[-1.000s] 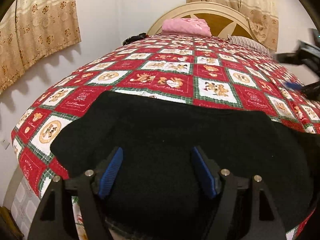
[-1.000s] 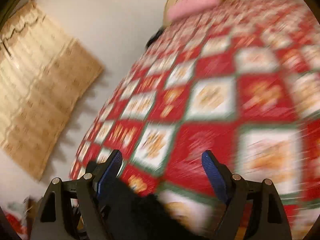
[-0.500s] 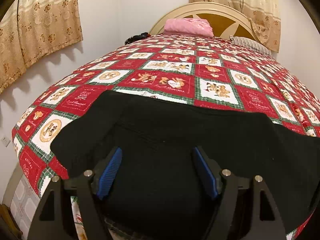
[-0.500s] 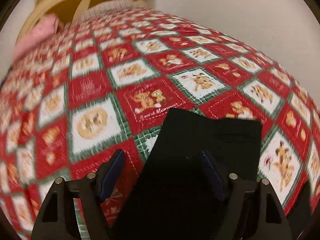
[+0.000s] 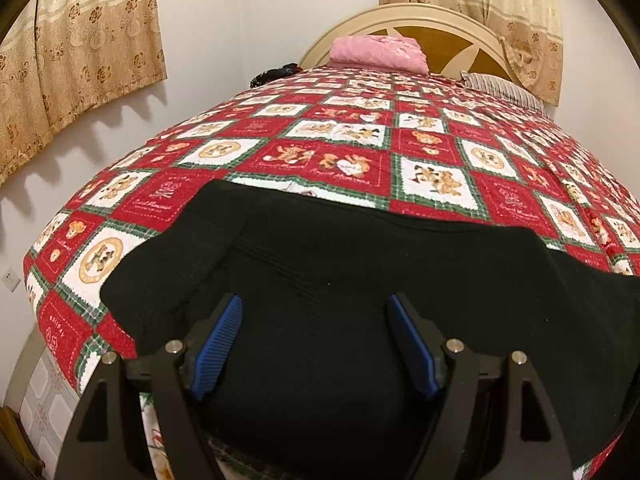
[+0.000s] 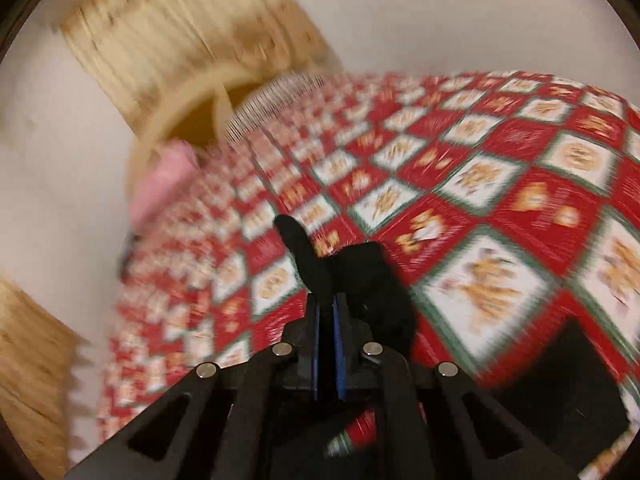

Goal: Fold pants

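Observation:
Black pants (image 5: 360,264) lie spread across the near end of a bed with a red, white and green patchwork quilt (image 5: 344,160). My left gripper (image 5: 316,340) is open just above the pants, blue pads wide apart, holding nothing. In the blurred right wrist view my right gripper (image 6: 327,316) is shut on a bunched edge of the black pants (image 6: 360,280), lifted above the quilt (image 6: 500,208). More black cloth (image 6: 568,392) lies at the lower right.
A pink folded cloth (image 5: 376,50) and a striped pillow (image 5: 500,86) lie at the wooden headboard (image 5: 440,36). Curtains (image 5: 80,52) hang on the left wall. The bed's left edge drops to a tiled floor (image 5: 44,404).
My right gripper closed on an edge of the pants and swung up and round with it. My left gripper stayed open over the pants, almost still.

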